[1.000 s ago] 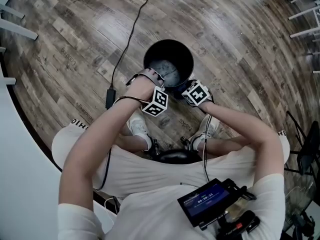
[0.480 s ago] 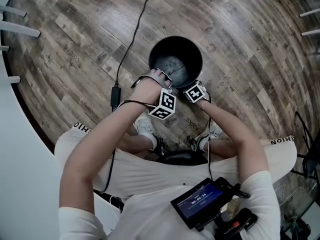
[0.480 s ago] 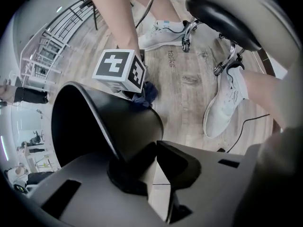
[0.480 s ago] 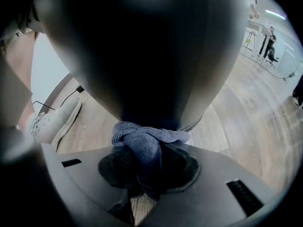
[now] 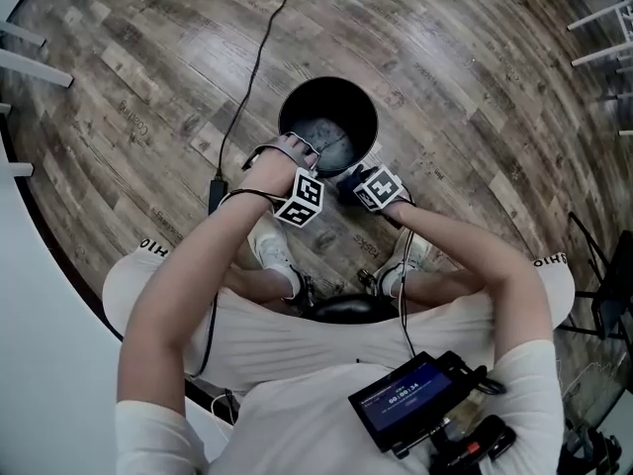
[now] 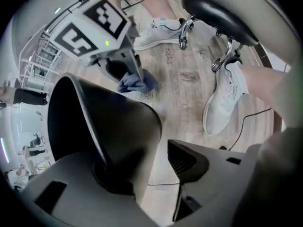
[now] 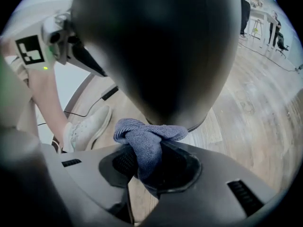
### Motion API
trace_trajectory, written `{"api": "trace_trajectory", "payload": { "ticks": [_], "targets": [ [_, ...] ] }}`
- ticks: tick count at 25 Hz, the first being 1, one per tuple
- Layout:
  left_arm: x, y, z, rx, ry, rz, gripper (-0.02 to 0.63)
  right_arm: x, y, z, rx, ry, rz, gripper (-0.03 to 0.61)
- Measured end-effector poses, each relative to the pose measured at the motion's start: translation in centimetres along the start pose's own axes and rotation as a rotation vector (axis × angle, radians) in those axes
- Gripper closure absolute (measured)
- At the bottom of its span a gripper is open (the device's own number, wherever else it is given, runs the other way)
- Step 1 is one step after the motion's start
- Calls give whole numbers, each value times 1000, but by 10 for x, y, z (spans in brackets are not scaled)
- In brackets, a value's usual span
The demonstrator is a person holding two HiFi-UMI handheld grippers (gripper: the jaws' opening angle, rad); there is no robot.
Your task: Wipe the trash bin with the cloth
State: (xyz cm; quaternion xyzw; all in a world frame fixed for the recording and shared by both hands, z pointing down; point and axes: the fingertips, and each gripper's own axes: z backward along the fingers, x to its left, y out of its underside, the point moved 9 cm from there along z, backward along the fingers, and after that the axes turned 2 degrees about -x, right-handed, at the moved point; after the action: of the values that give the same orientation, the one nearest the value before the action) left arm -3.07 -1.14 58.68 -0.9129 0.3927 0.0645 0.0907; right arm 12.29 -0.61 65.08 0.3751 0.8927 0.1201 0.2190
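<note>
Little can be read. Each trouser knee carries letters that look like "HIO", a floor plank by the shoes shows a word like "tasks", and the digits on the one small screen (image 5: pixel 407 399) are too small to read. Both marker cubes show only black-and-white squares.

There is one black trash bin (image 5: pixel 326 92), upright on the wooden floor (image 5: pixel 475 87), one blue cloth (image 7: pixel 147 138), two white shoes (image 5: pixel 272 250) and one black cable (image 5: pixel 259 62).

The left gripper (image 5: pixel 297 149) straddles the bin's near rim. Its fingers (image 6: pixel 182 157) have just been opening and stand apart, with the wall between them and unpinched. The right gripper (image 5: pixel 348 180) has its fingers clamped on the cloth, which is against the bin's outer wall near its base.
</note>
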Motion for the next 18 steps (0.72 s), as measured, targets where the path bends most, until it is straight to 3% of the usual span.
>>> {"api": "trace_trajectory", "payload": {
  "ticks": [1, 3, 5, 11, 18],
  "targets": [
    [1, 0, 0, -4, -18, 6, 404, 9, -2, 12, -6, -14, 19, 474],
    [5, -2, 1, -2, -23, 12, 509, 26, -10, 38, -31, -28, 60, 474],
    [8, -5, 3, 0, 13, 22, 532, 38, -21, 65, -69, -28, 89, 474],
    [5, -18, 6, -16, 68, 97, 558, 37, -53, 101, -115, 4, 148, 474],
    [4, -26, 8, -46, 98, 151, 572, 15, -42, 63, -43, 41, 171, 474]
  ]
}}
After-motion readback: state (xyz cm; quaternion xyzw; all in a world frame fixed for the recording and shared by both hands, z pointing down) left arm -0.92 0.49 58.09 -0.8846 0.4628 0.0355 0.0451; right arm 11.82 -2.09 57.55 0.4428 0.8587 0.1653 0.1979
